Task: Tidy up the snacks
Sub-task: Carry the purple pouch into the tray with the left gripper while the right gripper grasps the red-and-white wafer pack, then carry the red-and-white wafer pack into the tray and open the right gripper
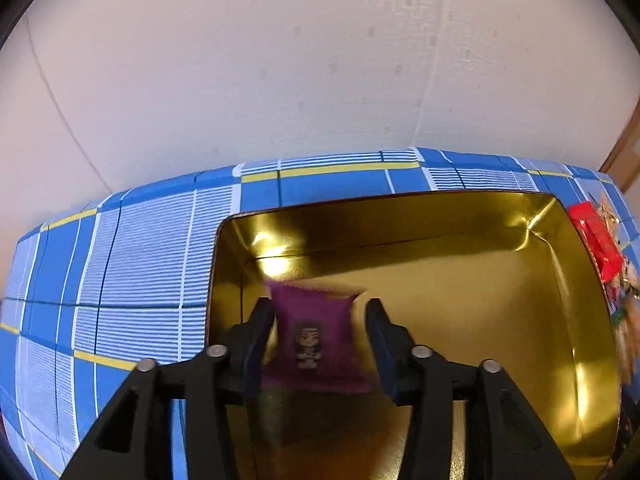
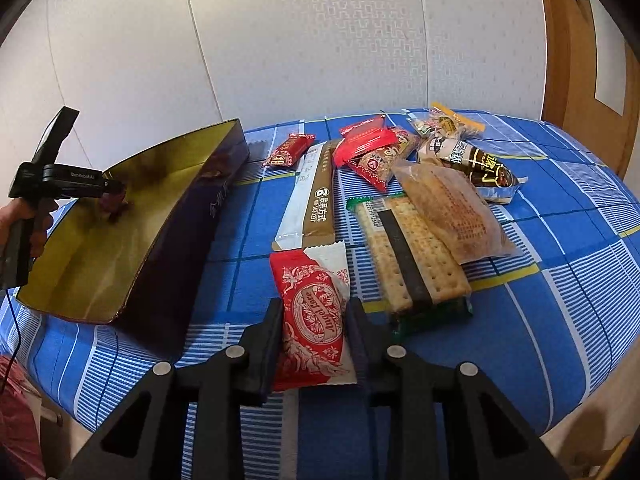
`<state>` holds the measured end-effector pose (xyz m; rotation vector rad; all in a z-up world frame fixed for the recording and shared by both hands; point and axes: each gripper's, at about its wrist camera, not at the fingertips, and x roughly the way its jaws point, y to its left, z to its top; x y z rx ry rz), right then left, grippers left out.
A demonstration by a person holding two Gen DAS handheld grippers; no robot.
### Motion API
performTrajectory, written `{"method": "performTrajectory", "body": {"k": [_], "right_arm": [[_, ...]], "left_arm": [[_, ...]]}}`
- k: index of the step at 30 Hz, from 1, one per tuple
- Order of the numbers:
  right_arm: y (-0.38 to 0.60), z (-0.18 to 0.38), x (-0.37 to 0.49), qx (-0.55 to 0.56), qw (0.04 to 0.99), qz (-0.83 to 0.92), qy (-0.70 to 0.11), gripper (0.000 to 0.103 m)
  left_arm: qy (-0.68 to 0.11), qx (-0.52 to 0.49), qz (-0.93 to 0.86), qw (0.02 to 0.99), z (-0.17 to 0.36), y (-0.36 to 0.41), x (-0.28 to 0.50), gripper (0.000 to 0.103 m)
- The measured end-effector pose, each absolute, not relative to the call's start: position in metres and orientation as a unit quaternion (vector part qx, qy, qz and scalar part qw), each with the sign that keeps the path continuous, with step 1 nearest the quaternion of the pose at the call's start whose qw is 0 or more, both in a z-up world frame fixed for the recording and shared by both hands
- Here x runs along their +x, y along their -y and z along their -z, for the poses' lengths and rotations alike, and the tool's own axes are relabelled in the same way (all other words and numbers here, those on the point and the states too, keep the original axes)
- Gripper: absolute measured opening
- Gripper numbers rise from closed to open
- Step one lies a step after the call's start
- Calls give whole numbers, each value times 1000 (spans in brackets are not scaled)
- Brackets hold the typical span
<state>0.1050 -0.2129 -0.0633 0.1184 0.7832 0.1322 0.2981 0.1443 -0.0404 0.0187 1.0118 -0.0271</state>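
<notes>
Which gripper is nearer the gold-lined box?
Left. The left gripper is over the gold-lined box, a purple packet between its fingers; the right gripper is outside it, clamping a red-and-white packet.

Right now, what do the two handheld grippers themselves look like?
Both grippers, left and right, are black frames with triangular cutouts, silver round pins and dark blue finger pads. From the right wrist view, the left one has a black pistol-style handle, small white lettering and a thin black cable.

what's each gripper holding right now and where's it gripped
Right gripper: shut on the red-and-white snack packet, pinched across its long side edges near the middle. Left gripper: open, holding nothing; the purple packet lies loose between its fingers.
</notes>
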Motion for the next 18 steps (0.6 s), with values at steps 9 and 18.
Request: {"method": "performTrajectory", "body": {"k": [9, 18], "right_arm": [[212, 61, 102, 57, 919, -68, -383, 30], [222, 51, 79, 115, 922, -77, -362, 30]], "left_arm": [[-467, -28, 35, 883, 17, -133, 247, 69], [-456, -33, 93, 885, 19, -101, 191, 73]]}}
